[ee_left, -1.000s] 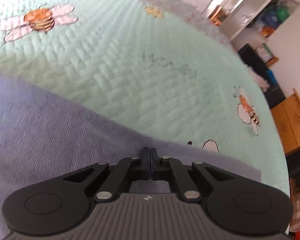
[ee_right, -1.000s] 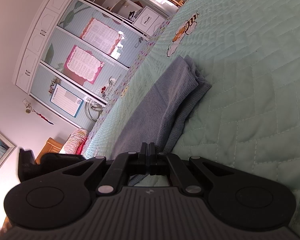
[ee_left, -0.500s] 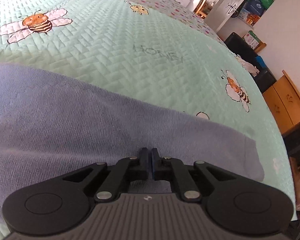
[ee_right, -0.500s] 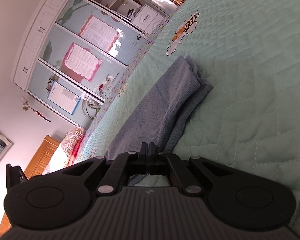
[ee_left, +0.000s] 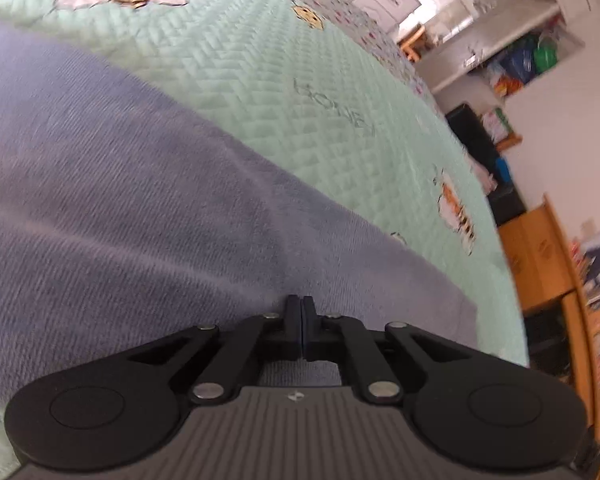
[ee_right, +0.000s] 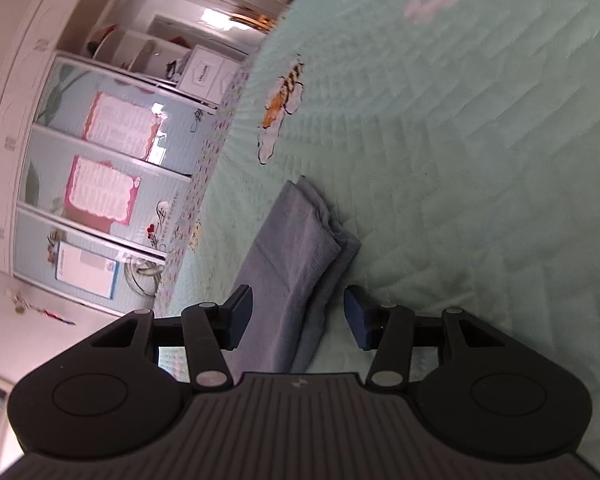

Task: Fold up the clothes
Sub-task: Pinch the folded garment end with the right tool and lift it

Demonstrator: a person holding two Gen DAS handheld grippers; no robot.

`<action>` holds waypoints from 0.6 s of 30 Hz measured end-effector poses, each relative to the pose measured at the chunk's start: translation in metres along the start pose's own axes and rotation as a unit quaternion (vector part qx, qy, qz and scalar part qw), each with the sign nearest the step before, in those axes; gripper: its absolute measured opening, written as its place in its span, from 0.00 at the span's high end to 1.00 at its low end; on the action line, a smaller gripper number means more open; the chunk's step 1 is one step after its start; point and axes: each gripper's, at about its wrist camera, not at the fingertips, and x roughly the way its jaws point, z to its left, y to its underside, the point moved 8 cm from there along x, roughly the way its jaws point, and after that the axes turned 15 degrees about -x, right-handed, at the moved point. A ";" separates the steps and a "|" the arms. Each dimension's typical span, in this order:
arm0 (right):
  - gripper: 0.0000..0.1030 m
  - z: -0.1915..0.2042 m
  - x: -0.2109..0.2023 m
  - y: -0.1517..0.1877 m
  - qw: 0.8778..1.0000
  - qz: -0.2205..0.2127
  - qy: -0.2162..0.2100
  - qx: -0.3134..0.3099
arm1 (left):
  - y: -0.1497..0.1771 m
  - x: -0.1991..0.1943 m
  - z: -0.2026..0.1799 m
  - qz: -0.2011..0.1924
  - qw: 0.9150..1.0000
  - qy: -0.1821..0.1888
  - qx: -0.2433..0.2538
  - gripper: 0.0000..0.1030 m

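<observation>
**Soft blue cloth, folded long on the bee quilt**

The blue-grey knitted garment [ee_right: 296, 248] lies as a long, narrow, layered strip on the mint-green quilted bedspread with embroidered bees [ee_right: 480, 160]. From the right side I can see several layers stacked at its far end, edges slightly stepped and not quite flush.

The right gripper [ee_right: 298, 316] stands with its jaws wide apart, straddling the near end of the strip, blue pads either side, gripping nothing. The left gripper [ee_left: 301, 320] has its jaws pressed together low over the cloth's broad face [ee_left: 140, 208]; whether any fabric is pinched between them I cannot tell, since the tips hide the contact.

The cloth looks light, limp and a little fuzzy, not slippery. It will sag and drape from any single hold, and the layers could slide apart. I would judge the best hold to be at the end corners, pinching through all layers at once, one claw at each corner, so the strip lifts evenly for the next fold.
</observation>
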 end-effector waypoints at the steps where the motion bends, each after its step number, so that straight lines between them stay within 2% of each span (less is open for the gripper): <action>1: 0.51 -0.002 0.003 -0.001 1.000 -0.001 -0.003 0.008 | -0.001 0.000 0.000 0.002 1.000 -0.003 0.003 0.97; 4: 0.57 -0.007 0.011 -0.007 1.000 -0.008 -0.009 0.025 | -0.002 0.001 -0.002 0.005 1.000 -0.006 0.011 0.96; 7: 0.62 -0.011 0.018 -0.006 1.000 -0.016 -0.007 0.011 | -0.002 0.001 -0.003 0.001 1.000 -0.013 0.021 0.96; 9: 0.82 -0.015 0.022 -0.005 1.000 -0.022 -0.005 0.001 | 0.000 0.000 -0.005 -0.005 0.999 -0.019 0.031 0.96; 10: 0.96 -0.016 0.024 -0.005 1.000 -0.025 -0.004 -0.005 | 0.002 0.000 -0.007 -0.008 0.999 -0.022 0.038 0.96; 15: 0.96 -0.012 0.024 -0.001 0.998 -0.039 -0.009 -0.049 | 0.004 0.006 -0.012 -0.020 0.997 -0.032 0.072 0.96; 18: 0.96 -0.011 0.024 -0.001 0.997 -0.041 -0.005 -0.060 | 0.003 0.005 -0.011 -0.015 0.996 -0.039 0.074 0.96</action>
